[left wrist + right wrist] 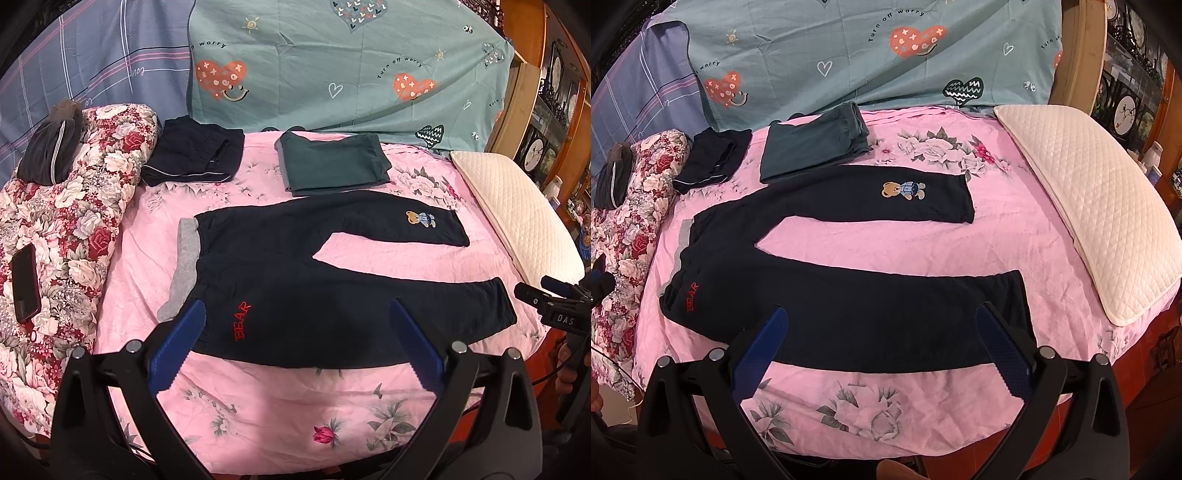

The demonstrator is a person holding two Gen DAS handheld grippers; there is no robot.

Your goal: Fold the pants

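Dark navy pants [314, 291] lie flat on the pink floral sheet [280, 406], grey waistband to the left, both legs spread apart to the right. They carry red "BEAR" lettering near the waist and a bear patch on the far leg. They also show in the right wrist view [849, 306]. My left gripper [295, 317] is open and empty, hovering above the waist end of the near leg. My right gripper [881, 325] is open and empty above the near leg toward its cuff; it also shows at the right edge of the left wrist view [543, 291].
Folded dark green pants [332, 166] and a folded navy garment [192, 155] lie at the back of the bed. A floral quilt [66, 229] with a phone [26, 282] and a dark garment lies left. A white quilted pillow [1093, 214] lies right.
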